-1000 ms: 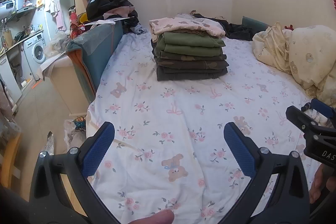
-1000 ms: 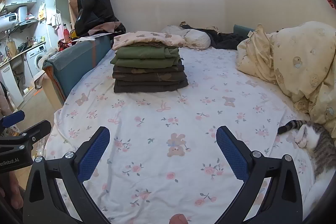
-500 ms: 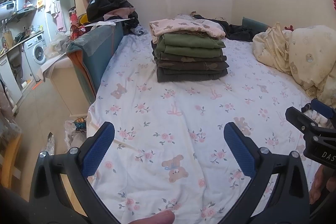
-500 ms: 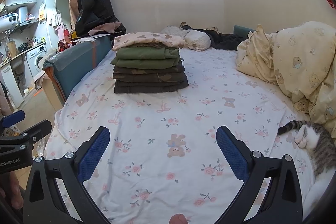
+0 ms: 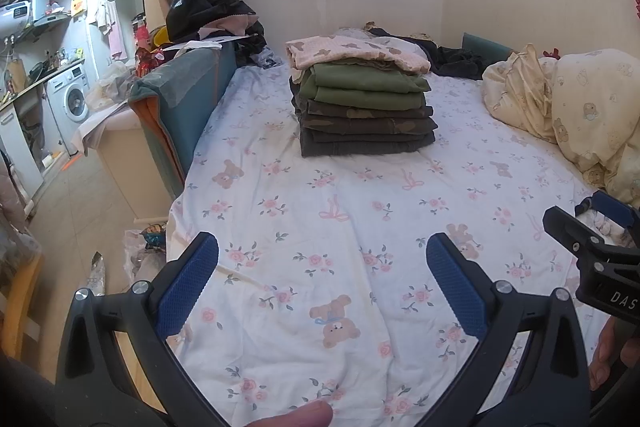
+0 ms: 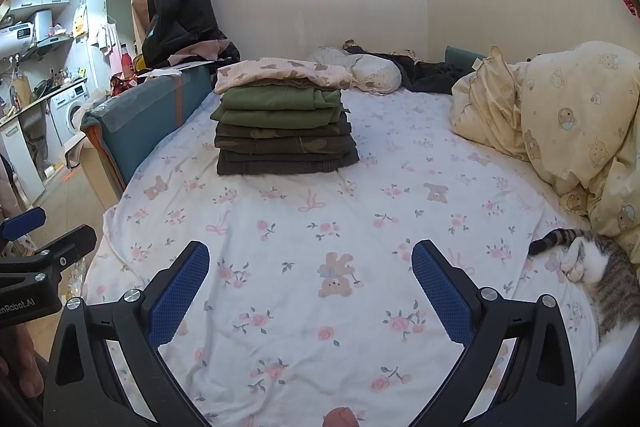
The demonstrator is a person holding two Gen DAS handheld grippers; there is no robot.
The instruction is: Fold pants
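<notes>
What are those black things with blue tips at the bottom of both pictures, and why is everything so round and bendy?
Those are two claws that a person holds, one in each hand. Each has a small camera looking forward along its two fingers, and the lens bends the picture so it fits more in. One picture comes from the left claw, the other from the right claw. Both are open and hold nothing.

They hang over a bed with a white sheet printed with pink flowers and teddy bears. On it sits a neat stack of folded green and brown pants with a pink bear-print cloth on top. A crumpled cream bear-print quilt lies on the right, and a striped grey cat rests at the bed's edge. In the left claw's picture, the right claw pokes in at the right side.
</notes>
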